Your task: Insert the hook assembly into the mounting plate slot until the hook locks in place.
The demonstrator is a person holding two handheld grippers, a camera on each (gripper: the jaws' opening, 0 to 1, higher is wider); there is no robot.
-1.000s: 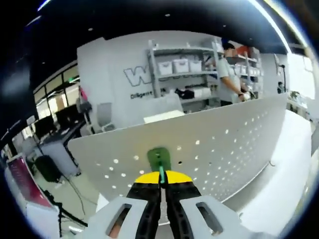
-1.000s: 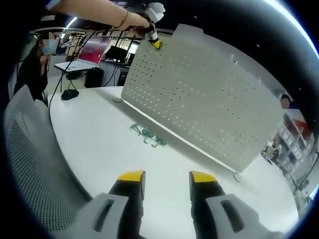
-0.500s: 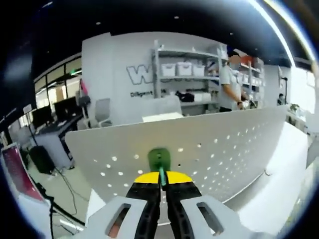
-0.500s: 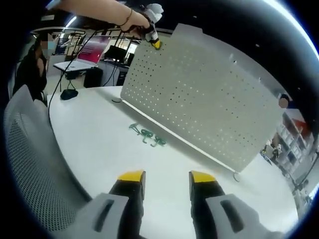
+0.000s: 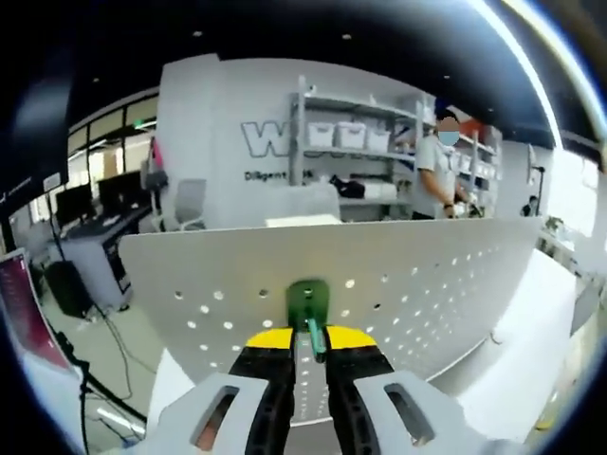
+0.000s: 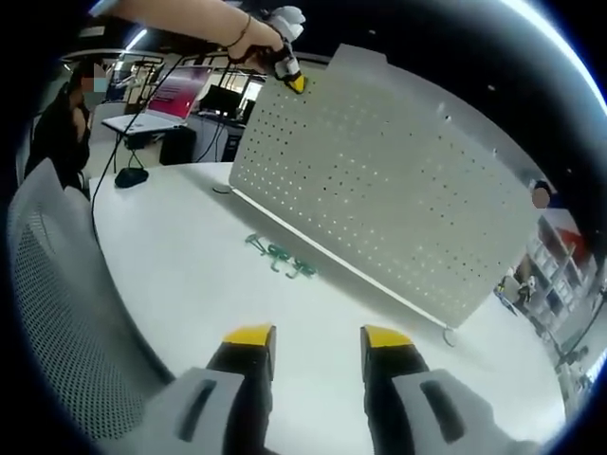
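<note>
left gripper (image 5: 309,339) pinches green hook (image 5: 307,303) at pegboard (image 5: 427,284) top edge | right gripper (image 6: 318,337) spread above table (image 6: 190,256) | spare hooks (image 6: 280,261) at pegboard's base

— What can't you make out from where you sit?

— The green plastic hook (image 5: 307,305): my left gripper's (image 5: 309,338) yellow-tipped jaws cover its lower part, so I can't tell whether it sits in the white perforated metal plate (image 5: 427,284).

— And on the right?

— The small green hooks on the table (image 6: 281,261) are too tiny to count.
</note>
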